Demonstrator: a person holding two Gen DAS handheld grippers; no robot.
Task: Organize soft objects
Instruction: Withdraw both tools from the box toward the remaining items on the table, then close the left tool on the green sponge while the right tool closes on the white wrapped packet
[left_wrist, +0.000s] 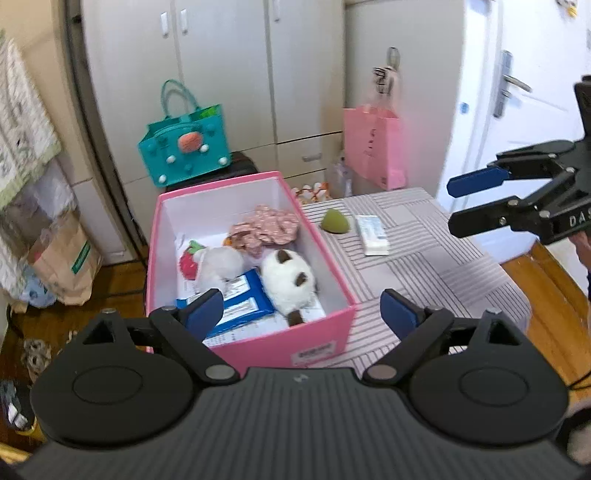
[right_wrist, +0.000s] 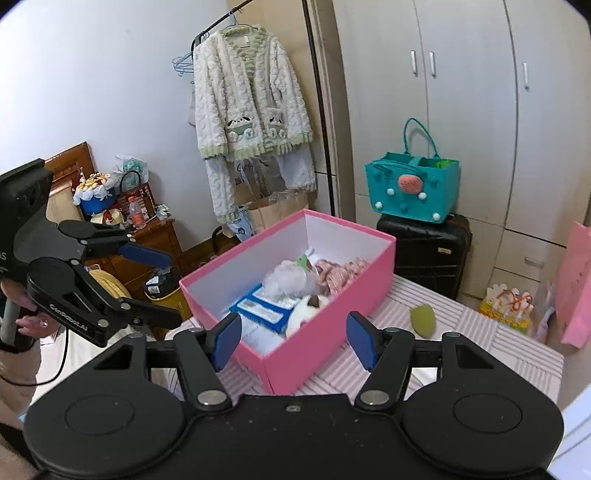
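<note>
Pink cardboard box (left_wrist: 317, 334) of plush toys sits mid-frame beyond the empty, spread left tool (left_wrist: 302, 312); the right tool (right_wrist: 291, 338) gapes empty, green sponge (right_wrist: 423, 319) lower right.

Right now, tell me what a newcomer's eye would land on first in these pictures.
The pink box on the striped table stands out, open and holding a white plush, blue packets and pink fabric. A green sponge lies on the table right of the box. Behind, a teal bag sits on a black suitcase.
</note>
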